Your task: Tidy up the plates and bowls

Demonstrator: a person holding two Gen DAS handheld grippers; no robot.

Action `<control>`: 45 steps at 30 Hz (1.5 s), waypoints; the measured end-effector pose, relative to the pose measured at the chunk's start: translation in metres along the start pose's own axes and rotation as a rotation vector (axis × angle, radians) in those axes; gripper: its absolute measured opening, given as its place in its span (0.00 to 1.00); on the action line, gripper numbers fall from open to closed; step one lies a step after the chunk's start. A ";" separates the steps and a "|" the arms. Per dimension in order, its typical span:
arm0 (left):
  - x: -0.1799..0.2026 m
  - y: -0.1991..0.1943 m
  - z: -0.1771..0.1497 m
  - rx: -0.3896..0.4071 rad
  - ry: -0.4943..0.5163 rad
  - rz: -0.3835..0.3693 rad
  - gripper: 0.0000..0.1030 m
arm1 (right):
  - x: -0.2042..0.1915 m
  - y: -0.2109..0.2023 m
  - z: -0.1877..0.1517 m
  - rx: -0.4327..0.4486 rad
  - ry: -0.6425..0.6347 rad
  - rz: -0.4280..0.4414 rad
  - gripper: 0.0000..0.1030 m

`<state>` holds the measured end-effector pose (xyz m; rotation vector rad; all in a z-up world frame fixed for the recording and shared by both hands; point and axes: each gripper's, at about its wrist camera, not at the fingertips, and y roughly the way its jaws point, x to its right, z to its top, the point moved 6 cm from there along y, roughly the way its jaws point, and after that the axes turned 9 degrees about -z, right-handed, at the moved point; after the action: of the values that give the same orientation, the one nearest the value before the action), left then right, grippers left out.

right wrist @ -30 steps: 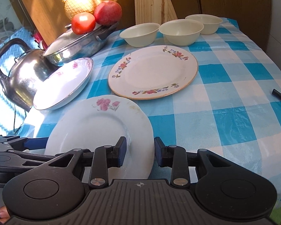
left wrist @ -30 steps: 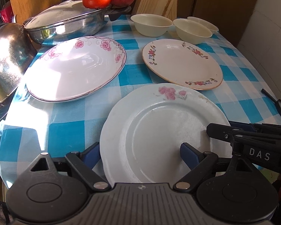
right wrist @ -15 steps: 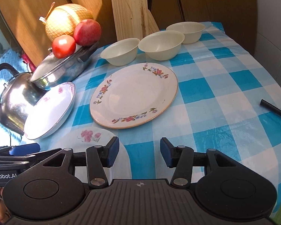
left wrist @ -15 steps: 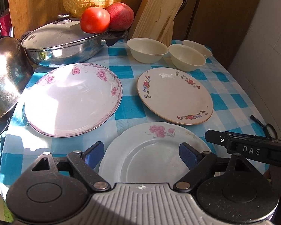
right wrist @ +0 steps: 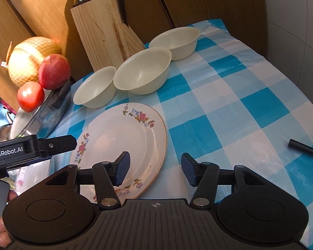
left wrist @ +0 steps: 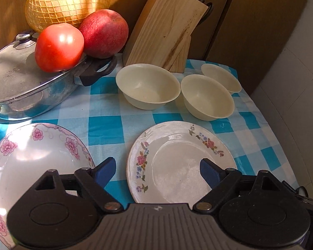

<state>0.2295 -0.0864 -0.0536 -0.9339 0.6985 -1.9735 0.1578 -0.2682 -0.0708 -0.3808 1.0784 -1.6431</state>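
A cream plate with a flowered rim [left wrist: 177,162] [right wrist: 123,145] lies on the blue checked tablecloth [right wrist: 229,104]. My left gripper [left wrist: 157,171] hangs open above its near edge. Over that plate's right edge my right gripper [right wrist: 154,169] is open too, empty. A pink-flowered white plate [left wrist: 33,158] lies to the left. Three cream bowls stand in a row behind: [left wrist: 148,86], [left wrist: 206,100], [left wrist: 221,77]; in the right wrist view they are [right wrist: 96,87], [right wrist: 143,70], [right wrist: 175,39]. The plain white plate from the earlier frames is out of sight.
A lidded steel pan [left wrist: 25,87] holds a tomato [left wrist: 58,43] and an apple [left wrist: 104,33]; a netted pomelo [left wrist: 66,0] sits behind. A wooden knife block [left wrist: 167,25] stands by the back wall. A black rod [right wrist: 304,150] lies at the right.
Both grippers have moved forward, away from the near white plate and over the flowered-rim plate. The right gripper's jaws have widened from nearly shut to open.
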 end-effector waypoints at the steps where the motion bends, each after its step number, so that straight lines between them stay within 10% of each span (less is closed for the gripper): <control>1: 0.000 0.006 0.002 -0.008 -0.004 -0.007 0.80 | 0.002 0.003 0.000 -0.009 0.012 0.008 0.57; 29: 0.016 0.050 -0.012 -0.125 0.075 -0.068 0.81 | 0.040 0.005 0.004 -0.047 0.159 0.047 0.30; 33: 0.012 0.055 -0.012 -0.084 0.156 0.071 0.81 | 0.043 0.003 0.003 -0.031 0.148 0.049 0.32; 45: 0.012 0.060 -0.013 -0.063 0.191 0.085 0.86 | 0.032 0.001 0.001 0.002 0.077 0.050 0.46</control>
<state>0.2407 -0.1258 -0.1013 -0.7455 0.8978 -1.9912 0.1472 -0.2971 -0.0801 -0.2889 1.1346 -1.6257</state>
